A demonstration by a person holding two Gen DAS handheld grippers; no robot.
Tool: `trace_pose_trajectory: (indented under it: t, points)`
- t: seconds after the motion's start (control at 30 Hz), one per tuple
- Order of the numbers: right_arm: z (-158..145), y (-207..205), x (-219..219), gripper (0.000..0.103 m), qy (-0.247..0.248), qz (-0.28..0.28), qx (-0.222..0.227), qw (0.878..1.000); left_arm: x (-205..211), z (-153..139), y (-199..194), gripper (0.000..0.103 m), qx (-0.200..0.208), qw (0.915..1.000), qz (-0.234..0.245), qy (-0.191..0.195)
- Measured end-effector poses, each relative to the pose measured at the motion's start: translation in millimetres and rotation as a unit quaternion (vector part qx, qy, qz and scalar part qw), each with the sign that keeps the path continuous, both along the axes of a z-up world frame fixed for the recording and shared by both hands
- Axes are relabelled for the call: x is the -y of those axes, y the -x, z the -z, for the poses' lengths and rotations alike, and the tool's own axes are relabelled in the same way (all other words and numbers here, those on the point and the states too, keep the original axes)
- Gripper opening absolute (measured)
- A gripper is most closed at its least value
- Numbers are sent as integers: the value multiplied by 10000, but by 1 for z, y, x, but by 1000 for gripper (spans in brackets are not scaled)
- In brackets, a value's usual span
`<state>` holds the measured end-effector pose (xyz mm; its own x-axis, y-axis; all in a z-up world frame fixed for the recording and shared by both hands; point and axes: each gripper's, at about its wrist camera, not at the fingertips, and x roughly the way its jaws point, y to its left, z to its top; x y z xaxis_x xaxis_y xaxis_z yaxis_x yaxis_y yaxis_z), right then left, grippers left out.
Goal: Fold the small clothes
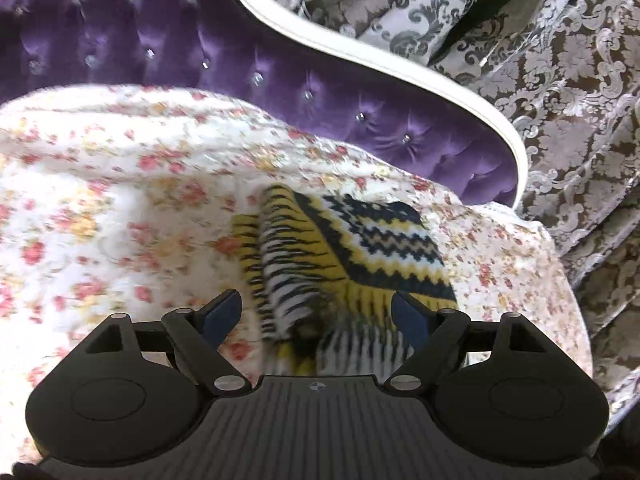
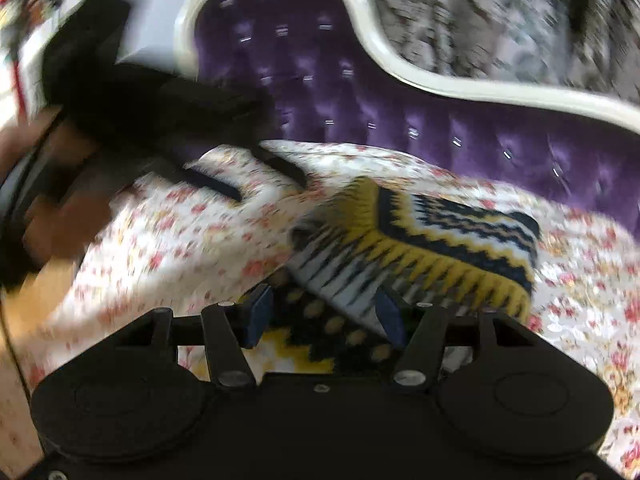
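A small knitted garment (image 1: 352,252) in yellow, navy and white zigzag lies folded over on the floral bedspread (image 1: 120,200). My left gripper (image 1: 318,312) is open, its jaws spread wide just above the garment's near edge, holding nothing. In the right wrist view the same garment (image 2: 432,248) lies ahead, its near part between the blue pads. My right gripper (image 2: 322,314) is open over it. The left gripper (image 2: 256,180) shows there at the upper left, open, above the bedspread (image 2: 160,240).
A purple tufted headboard (image 1: 240,64) with a cream frame (image 1: 400,56) stands behind the bed. Damask-patterned curtains (image 1: 560,100) hang to the right. Wooden floor (image 2: 24,320) shows at the left of the right wrist view.
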<state>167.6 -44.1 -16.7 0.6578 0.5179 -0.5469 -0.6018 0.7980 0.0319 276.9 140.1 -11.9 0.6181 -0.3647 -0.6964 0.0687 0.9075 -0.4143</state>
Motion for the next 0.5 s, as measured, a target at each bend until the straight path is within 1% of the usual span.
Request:
trace_pose_trajectory:
  t: [0.07, 0.13, 0.2, 0.33, 0.37, 0.4, 0.43, 0.47, 0.5]
  points:
    - [5, 11, -10, 62, 195, -193, 207, 9994, 6, 7, -13, 81, -145, 9999, 70, 55]
    - [11, 18, -22, 62, 479, -334, 417, 9974, 12, 14, -20, 80, -213, 9997, 130, 30]
    - [18, 22, -32, 62, 761, -440, 627, 9942, 19, 19, -26, 74, -225, 9995, 193, -66]
    - [27, 25, -43, 62, 1180, -524, 991, 9867, 26, 25, -33, 53, -171, 9990, 294, -273]
    - [28, 26, -45, 59, 1274, -563, 1050, 9847, 28, 26, -32, 45, -129, 9989, 296, -340]
    - [31, 28, -46, 58, 1365, -589, 1111, 9826, 28, 26, -33, 40, -90, 9987, 282, -416]
    - [33, 29, -48, 58, 1465, -628, 1182, 9801, 29, 26, -33, 31, -57, 9983, 256, -523]
    - [34, 30, -50, 52, 1543, -645, 1255, 9779, 29, 26, -33, 22, -38, 9978, 236, -615]
    - [36, 30, -52, 46, 1585, -659, 1279, 9768, 29, 27, -34, 21, -21, 9975, 226, -670]
